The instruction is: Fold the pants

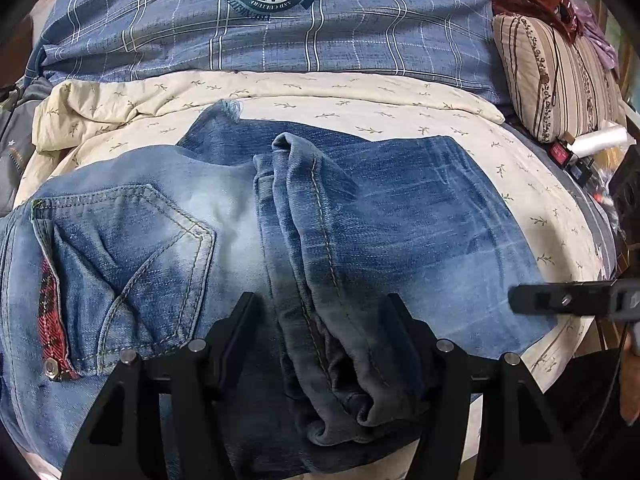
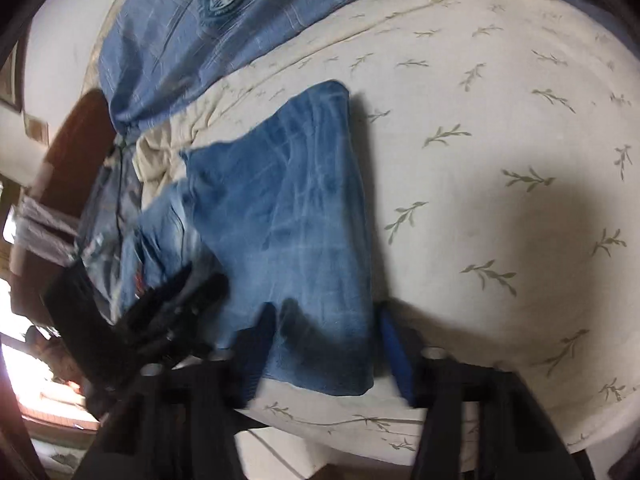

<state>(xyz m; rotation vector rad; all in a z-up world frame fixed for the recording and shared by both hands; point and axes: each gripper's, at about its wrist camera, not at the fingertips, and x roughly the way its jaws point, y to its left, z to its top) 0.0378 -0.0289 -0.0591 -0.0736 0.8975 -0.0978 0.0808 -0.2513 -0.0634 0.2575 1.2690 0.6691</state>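
Note:
Blue denim pants (image 1: 224, 216) lie folded on a cream leaf-print bedsheet (image 1: 360, 108). A back pocket (image 1: 132, 248) shows at the left, and a bunched seam ridge (image 1: 316, 280) runs down the middle. My left gripper (image 1: 320, 304) is open, with its jaws on either side of that ridge. In the right wrist view, my right gripper (image 2: 324, 316) is open over the near end of the pants (image 2: 296, 216), one finger (image 2: 256, 344) over the denim and the other finger (image 2: 394, 356) just past its right edge. The right gripper also shows in the left wrist view (image 1: 568, 300).
A blue plaid quilt (image 1: 280, 24) lies behind the pants. A striped pillow (image 1: 556, 76) sits at the right with small items beside it. The bed's near edge (image 2: 360, 428) is just below the right gripper. A dark wooden headboard (image 2: 76, 152) is at the left.

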